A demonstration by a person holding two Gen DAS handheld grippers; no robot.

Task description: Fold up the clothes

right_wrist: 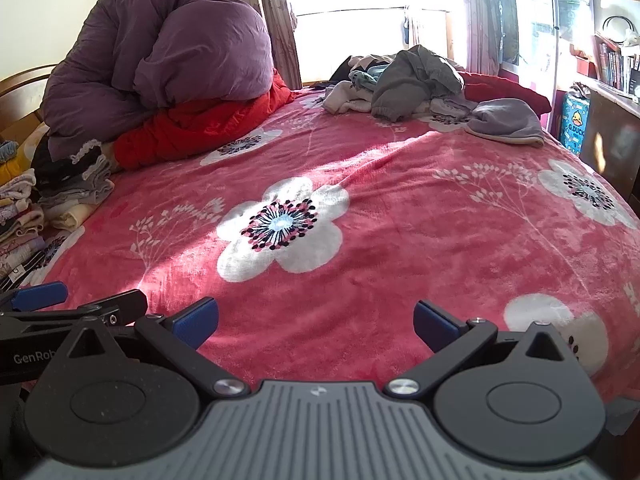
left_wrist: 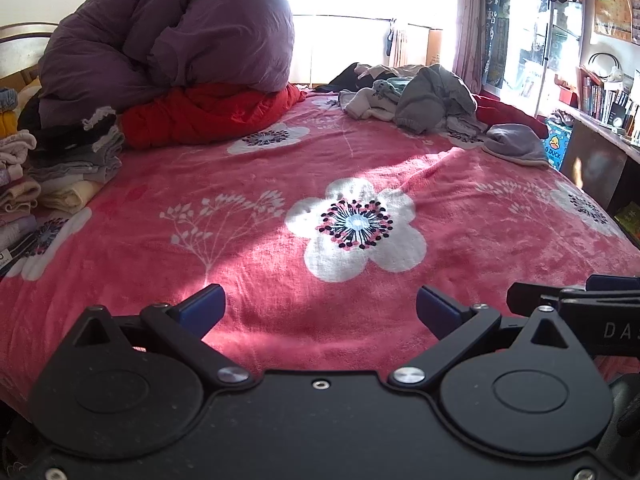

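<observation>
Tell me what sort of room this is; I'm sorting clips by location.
Most likely a home bedroom: a bed under a pink floral blanket, a bundled purple duvet at its head, loose clothes heaped by the curtained window, and folded stacks alongside.

The left gripper (left_wrist: 320, 308) sits low at the near edge of a bed, its two blue-padded fingers (left_wrist: 204, 306) spread wide with nothing between them, over a pink floral blanket (left_wrist: 248, 184). At the near right, just beside it, part of the right gripper (left_wrist: 576, 300) shows. Far left, a bulky purple duvet (left_wrist: 168, 36) is heaped on a red quilt (left_wrist: 208, 118). At the left edge stands a stack of folded clothes (left_wrist: 76, 160). Far right of centre lies a loose pile of unfolded clothes (left_wrist: 416, 100), with a grey-lilac garment (left_wrist: 516, 144) nearer and to its right. A bookshelf (left_wrist: 604, 96) lines the right wall, beside a sunlit window (left_wrist: 372, 0).
</observation>
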